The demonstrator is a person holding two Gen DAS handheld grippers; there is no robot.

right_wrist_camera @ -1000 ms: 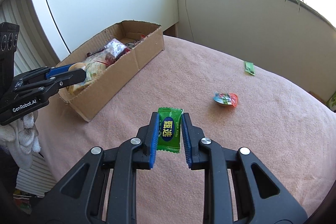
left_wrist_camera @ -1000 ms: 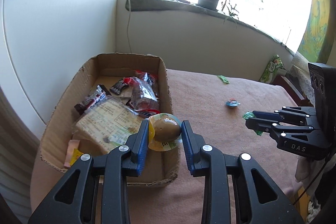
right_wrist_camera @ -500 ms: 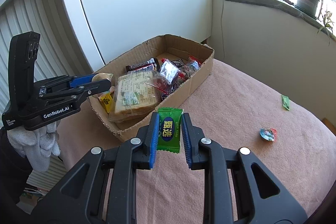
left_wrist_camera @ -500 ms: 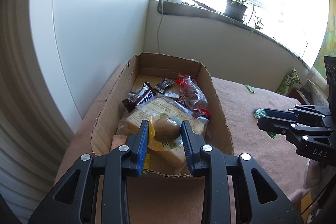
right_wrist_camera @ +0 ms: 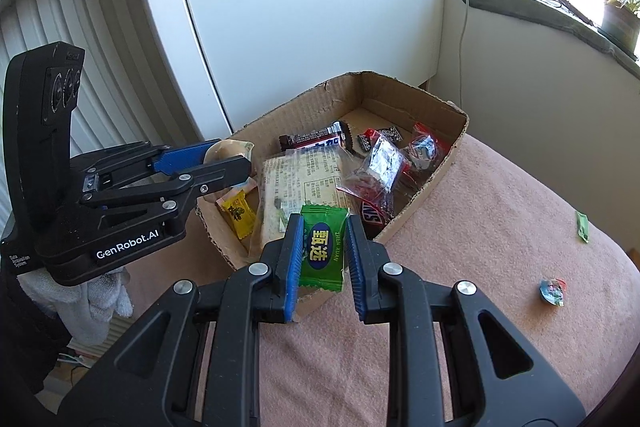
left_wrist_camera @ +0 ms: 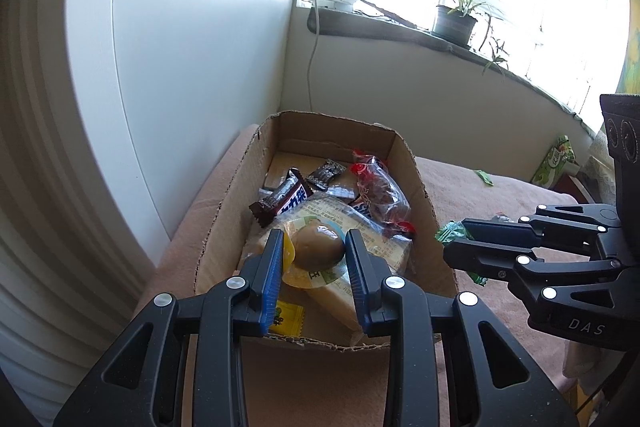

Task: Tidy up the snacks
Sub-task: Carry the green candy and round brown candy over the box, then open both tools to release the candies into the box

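The left tool (left_wrist_camera: 314,255) is clamped on a sealed cup holding a brown egg-shaped snack (left_wrist_camera: 318,253), above the near end of the cardboard box (left_wrist_camera: 224,227). The right tool (right_wrist_camera: 322,247) grips a green candy packet (right_wrist_camera: 323,247), pads tight on both edges, over the box's near corner. Inside the box lie a bread pack (right_wrist_camera: 304,183), a dark chocolate bar (right_wrist_camera: 316,138), a yellow sachet (right_wrist_camera: 237,213) and clear wrapped sweets, partly overlapped. Two small wrappers (right_wrist_camera: 552,291) rest well apart on the pink-covered tabletop (right_wrist_camera: 480,267); their print is illegible.
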